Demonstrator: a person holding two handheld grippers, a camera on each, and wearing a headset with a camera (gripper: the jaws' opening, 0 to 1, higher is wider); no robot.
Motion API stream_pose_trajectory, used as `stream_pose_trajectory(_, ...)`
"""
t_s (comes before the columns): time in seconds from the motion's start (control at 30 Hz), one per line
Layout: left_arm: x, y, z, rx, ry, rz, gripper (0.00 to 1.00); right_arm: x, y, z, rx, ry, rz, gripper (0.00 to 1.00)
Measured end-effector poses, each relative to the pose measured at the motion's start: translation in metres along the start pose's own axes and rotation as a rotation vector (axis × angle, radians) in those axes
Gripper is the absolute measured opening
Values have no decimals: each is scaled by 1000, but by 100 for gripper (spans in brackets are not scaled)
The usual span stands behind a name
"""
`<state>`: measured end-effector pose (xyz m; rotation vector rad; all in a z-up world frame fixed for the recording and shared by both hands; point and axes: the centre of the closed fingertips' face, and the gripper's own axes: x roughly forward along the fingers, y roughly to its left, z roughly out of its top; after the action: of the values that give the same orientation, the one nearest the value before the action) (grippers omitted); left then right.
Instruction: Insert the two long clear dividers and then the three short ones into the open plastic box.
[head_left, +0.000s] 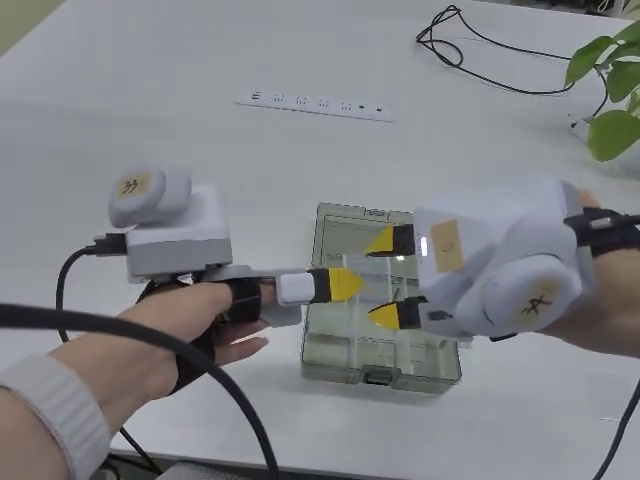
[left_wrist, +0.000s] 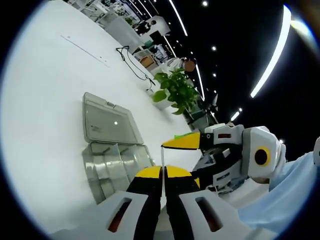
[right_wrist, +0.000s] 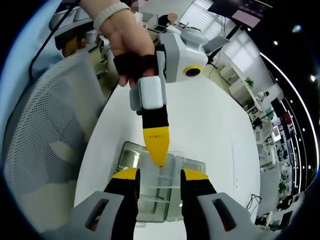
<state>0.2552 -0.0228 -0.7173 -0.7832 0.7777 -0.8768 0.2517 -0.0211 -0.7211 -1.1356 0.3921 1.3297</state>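
One open plastic box (head_left: 330, 362) on the desk (head_left: 200, 60), both tongs level above it: left tongs (head_left: 345, 284) pinch one clear divider (left_wrist: 162, 155), right tongs (head_left: 382, 279) gape, empty.

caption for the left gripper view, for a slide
Left claw shut on a clear divider seen edge-on, the open plastic box ahead on the white table, the right claw close beside.

L tongs (left_wrist: 163, 176) pinching clear divider (left_wrist: 162, 156), open box (left_wrist: 93, 170) to left, plant (left_wrist: 175, 90) beyond
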Motion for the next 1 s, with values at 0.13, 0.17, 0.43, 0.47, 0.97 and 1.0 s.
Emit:
stream_pose_trajectory(0.13,-2,2,-1,30,-3,3,0,-5,2,2,78,-39,31,34)
stream_pose_trajectory(0.17,-3,1,-2,38,4,-2,0,-8,0,2,104,-51,33,34)
stream_pose_trajectory(0.43,-10,-5,-15,191,48,-35,0,-25,0,-3,272,-101,146,31)
stream_pose_trajectory(0.47,-11,-8,-19,216,62,-53,0,-28,-1,-4,285,-107,161,31)
stream_pose_trajectory(0.97,-14,-33,-35,523,131,-160,0,-42,14,0,397,-103,417,19)
stream_pose_trajectory(1.0,-14,-33,-36,541,140,-159,0,-43,17,1,400,-97,442,17)
